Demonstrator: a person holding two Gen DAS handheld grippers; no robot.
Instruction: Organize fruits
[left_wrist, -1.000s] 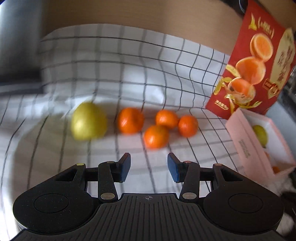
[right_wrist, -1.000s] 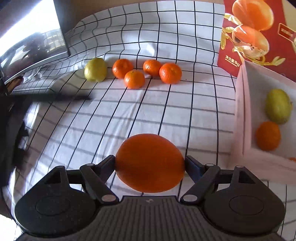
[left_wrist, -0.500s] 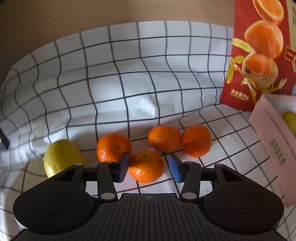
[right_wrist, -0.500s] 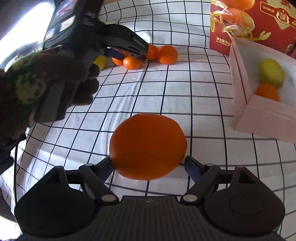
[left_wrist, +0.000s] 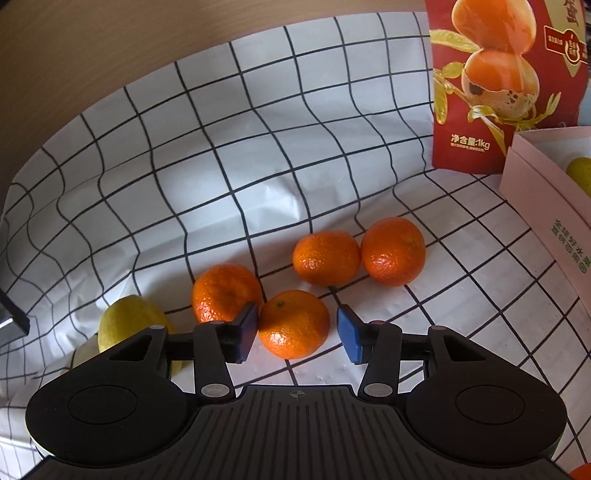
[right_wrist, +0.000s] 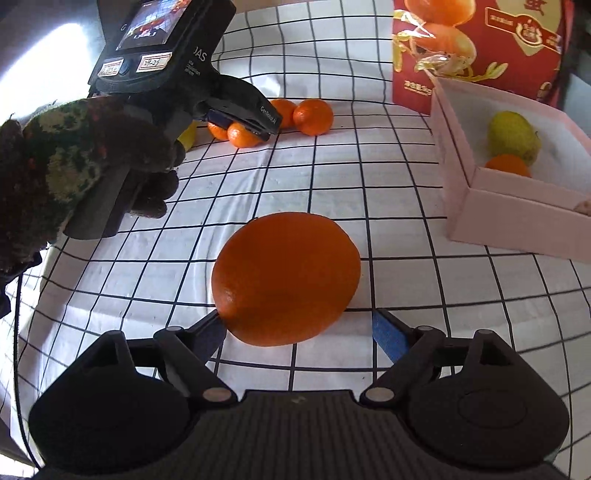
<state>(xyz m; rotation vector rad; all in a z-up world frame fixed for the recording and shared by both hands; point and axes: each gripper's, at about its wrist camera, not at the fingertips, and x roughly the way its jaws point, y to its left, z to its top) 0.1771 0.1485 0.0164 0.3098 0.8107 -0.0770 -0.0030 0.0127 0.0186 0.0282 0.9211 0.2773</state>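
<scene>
My left gripper (left_wrist: 295, 334) is open around the nearest mandarin (left_wrist: 293, 324), which sits on the checked cloth; its left pad touches the fruit and the right pad stands a little off. Three more mandarins (left_wrist: 327, 257) and a yellow lemon (left_wrist: 125, 325) lie around it. My right gripper (right_wrist: 299, 334) is open, and a large orange (right_wrist: 286, 283) rests on the cloth between its fingers, against the left finger and apart from the right one. The left gripper also shows in the right wrist view (right_wrist: 243, 123), held by a gloved hand.
A pink open box (right_wrist: 517, 218) at the right holds a lemon (right_wrist: 513, 134) and a mandarin (right_wrist: 508, 165). A red fruit carton (left_wrist: 506, 85) stands behind it. A wooden wall rises behind the cloth (left_wrist: 258, 147).
My left gripper moved forward and down until its fingers came round the nearest mandarin. My right gripper opened and let go of the large orange, which now rests on the cloth.
</scene>
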